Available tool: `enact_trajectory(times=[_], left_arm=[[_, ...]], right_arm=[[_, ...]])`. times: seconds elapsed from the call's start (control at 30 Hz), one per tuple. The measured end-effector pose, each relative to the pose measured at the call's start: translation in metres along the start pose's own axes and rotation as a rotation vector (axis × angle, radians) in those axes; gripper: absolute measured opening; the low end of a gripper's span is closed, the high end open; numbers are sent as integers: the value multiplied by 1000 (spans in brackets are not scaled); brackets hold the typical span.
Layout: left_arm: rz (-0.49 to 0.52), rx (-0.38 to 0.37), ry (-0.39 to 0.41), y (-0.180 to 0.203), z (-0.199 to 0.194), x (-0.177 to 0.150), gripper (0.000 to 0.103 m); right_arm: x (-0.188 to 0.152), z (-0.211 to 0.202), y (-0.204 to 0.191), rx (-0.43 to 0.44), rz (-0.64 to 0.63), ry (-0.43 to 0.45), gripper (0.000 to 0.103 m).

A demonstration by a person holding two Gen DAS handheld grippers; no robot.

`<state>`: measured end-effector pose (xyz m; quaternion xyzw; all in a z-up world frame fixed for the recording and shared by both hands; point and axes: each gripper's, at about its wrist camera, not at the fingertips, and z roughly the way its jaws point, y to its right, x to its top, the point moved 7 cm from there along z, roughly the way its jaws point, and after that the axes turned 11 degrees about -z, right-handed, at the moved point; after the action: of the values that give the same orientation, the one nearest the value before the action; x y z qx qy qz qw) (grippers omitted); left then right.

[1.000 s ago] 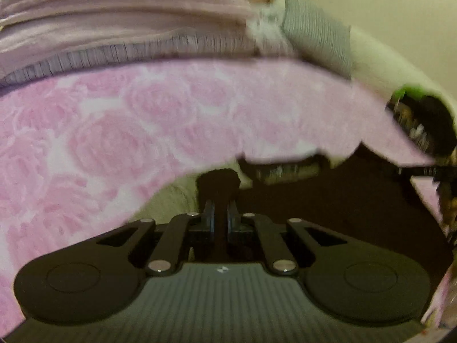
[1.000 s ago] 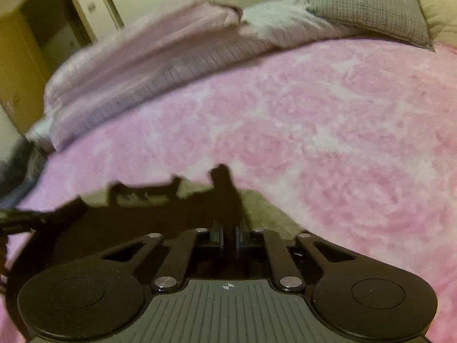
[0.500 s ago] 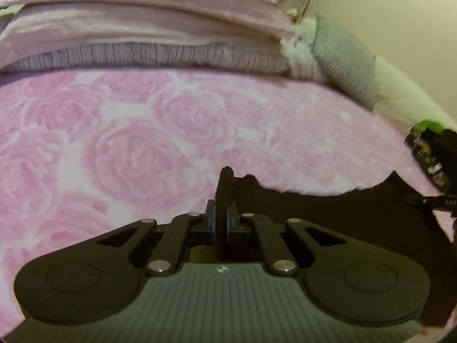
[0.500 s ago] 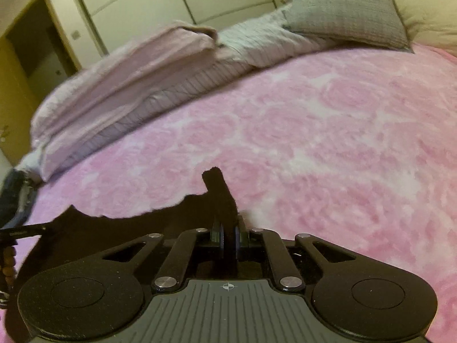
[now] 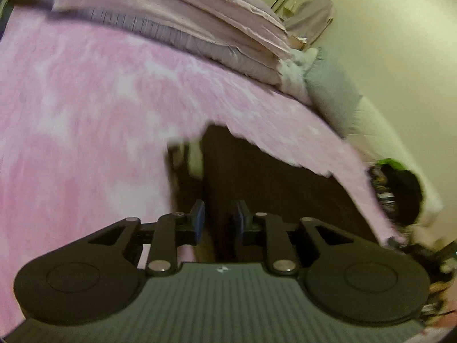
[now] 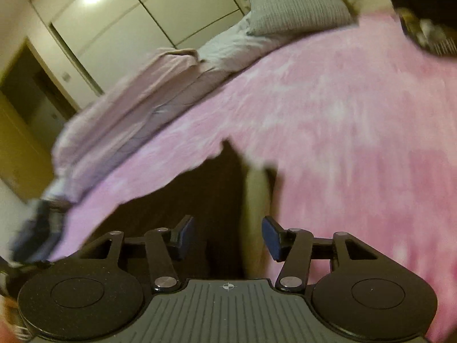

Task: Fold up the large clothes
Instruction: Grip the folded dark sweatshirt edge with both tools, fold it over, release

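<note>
A dark brown garment (image 5: pixel 271 183) lies spread on the pink rose-print bedspread (image 5: pixel 85 114), with a pale beige strip of lining (image 5: pixel 195 157) at its corner. In the left wrist view my left gripper (image 5: pixel 219 223) hovers just over that corner. Its jaws are opening, a narrow gap shows between the pads, and the cloth lies under them, not pinched. In the right wrist view the same garment (image 6: pixel 185 200) and its beige strip (image 6: pixel 257 200) lie in front of my right gripper (image 6: pixel 227 238). Those jaws are opening wider and hold nothing.
Folded lilac and striped bedding (image 5: pixel 185 14) is stacked along the bed's far side, beside a grey pillow (image 6: pixel 294 3). White wardrobe doors (image 6: pixel 142 14) stand behind. A dark object with a green top (image 5: pixel 400 185) sits at the bed's right edge.
Both grippers were shut on the garment's upright edge. Now their pads have parted and the cloth has dropped flat. Both views have swung sideways and rolled, with motion blur.
</note>
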<state>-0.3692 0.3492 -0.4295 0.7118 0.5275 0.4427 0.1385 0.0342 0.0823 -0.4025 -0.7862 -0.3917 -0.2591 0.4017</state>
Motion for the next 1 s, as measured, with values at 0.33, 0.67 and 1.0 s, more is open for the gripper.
enact_trajectory(times=[0.33,0.67,1.0], left_arm=[[-79,-81,-9,-7,-5,-43,3],[64,109,18,0,-16,-47,7],[225,191,56,36,8,-56,10]], right_arm=[[-40,-2,-10,24,58,-26,6],[-41,-2,-17,-200,-99,-134,35],[-48,-5,-83,-280,-486,4,25]])
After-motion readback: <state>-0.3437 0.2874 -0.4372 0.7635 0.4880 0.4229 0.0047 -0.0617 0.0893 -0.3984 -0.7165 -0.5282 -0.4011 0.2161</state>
